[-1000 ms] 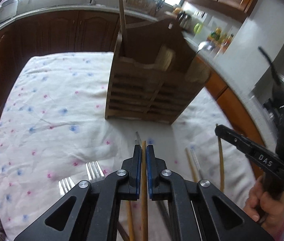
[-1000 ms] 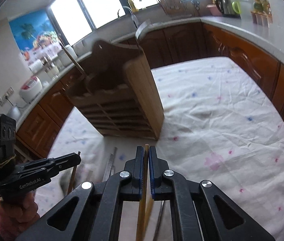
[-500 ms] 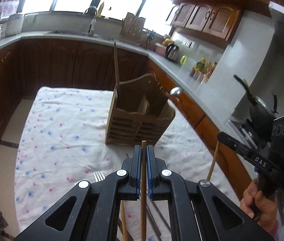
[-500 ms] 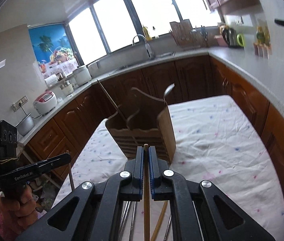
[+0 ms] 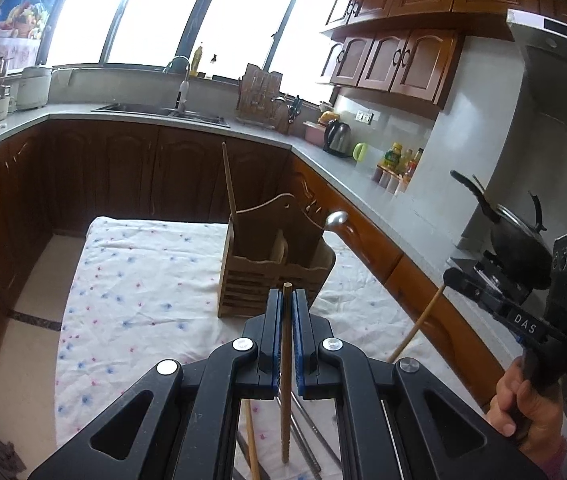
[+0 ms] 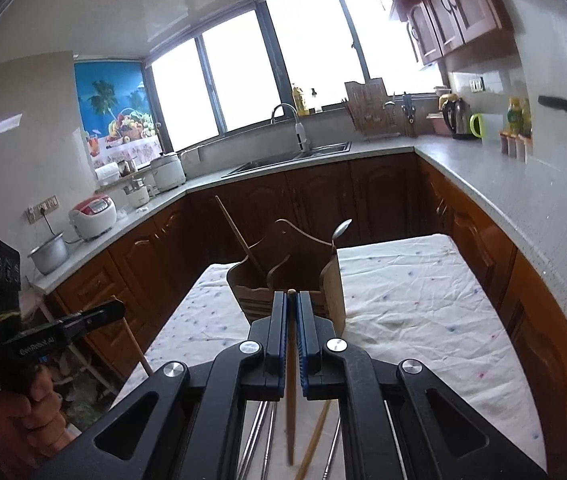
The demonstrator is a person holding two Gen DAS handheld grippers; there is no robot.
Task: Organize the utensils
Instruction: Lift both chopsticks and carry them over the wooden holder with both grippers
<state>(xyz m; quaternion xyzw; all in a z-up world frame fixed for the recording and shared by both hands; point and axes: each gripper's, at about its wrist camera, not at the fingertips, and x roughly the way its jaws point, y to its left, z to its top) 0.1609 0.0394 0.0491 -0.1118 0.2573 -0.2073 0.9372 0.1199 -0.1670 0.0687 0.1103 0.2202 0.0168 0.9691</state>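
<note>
With each gripper point(image 5: 287, 294) point(image 6: 291, 294) clamped on one thin wooden chopstick point(image 5: 285, 360) point(image 6: 290, 360), either stick may pivot and miss the wooden utensil holder point(image 5: 273, 276)

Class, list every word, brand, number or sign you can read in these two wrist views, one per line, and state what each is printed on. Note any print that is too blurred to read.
"DAS": white letters on the side of the right gripper, seen in the left wrist view.
White lettering on the side of the left gripper, right wrist view: too blurred to read.
Labels on the condiment bottles on the counter: too small to read.
</note>
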